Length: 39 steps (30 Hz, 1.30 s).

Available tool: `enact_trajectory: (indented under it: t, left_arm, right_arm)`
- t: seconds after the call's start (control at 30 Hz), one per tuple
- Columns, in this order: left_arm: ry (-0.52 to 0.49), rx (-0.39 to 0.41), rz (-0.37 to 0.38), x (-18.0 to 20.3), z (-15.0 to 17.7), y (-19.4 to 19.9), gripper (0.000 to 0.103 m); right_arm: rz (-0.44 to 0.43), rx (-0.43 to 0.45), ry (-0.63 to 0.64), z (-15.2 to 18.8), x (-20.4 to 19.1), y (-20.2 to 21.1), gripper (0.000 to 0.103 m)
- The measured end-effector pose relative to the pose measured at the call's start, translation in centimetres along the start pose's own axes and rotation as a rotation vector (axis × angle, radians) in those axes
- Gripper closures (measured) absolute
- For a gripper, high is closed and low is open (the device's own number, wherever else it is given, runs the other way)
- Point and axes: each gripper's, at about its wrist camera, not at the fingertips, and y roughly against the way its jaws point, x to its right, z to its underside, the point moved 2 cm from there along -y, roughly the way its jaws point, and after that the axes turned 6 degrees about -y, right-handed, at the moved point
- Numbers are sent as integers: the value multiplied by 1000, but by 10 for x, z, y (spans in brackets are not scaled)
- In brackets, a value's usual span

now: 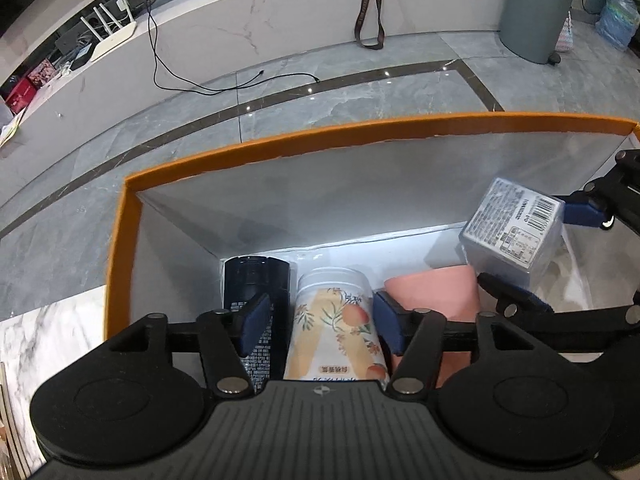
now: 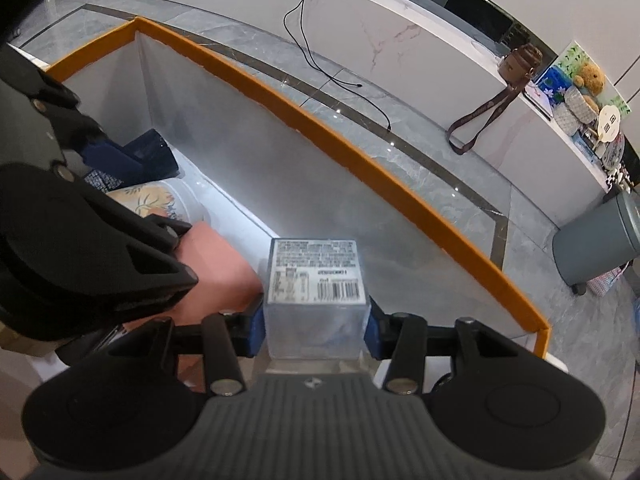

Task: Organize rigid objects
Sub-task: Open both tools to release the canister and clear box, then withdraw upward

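Big orange-rimmed box (image 1: 120, 240) held a dark bottle (image 1: 256, 276), a peach-print canister (image 1: 332, 320) and a pink thing (image 1: 436, 292) along its near wall. Left claw (image 1: 320, 320) sat spread around the canister, not squeezing. Right claw (image 2: 316, 328) pinched the clear barcoded cube (image 2: 316, 276) by the box's right end.
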Motion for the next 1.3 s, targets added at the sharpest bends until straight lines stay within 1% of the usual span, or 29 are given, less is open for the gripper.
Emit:
enact_trajectory:
  t: [0.03,0.3,0.53,0.6,0.7,0.87,1.0,1.3]
  left_arm:
    - [4,0,3,-1,0,1,32]
    - [-3,17,-10,-1,0,23,32]
    - [-8,47,-29,-1,-1,56,32]
    - [-9,54,-34,-3,-1,66,29]
    - [-13,67,-35,-4,1,82,29]
    - [-18,104,-45,-3,5,117,28]
    - [-45,133,-59,0,8,147,28]
    - [-57,217,-85,7,17,217,27]
  right_arm:
    - [4,0,5,0,0,1,47]
    - [17,-2,6,2,-2,17,45]
    - [25,24,1,-3,6,48,43]
    - [31,33,4,-4,7,59,43]
    - [40,47,4,-3,8,76,43]
    - [55,74,9,-2,12,112,43]
    - [65,108,1,-1,19,146,42]
    - [79,187,1,10,26,224,42]
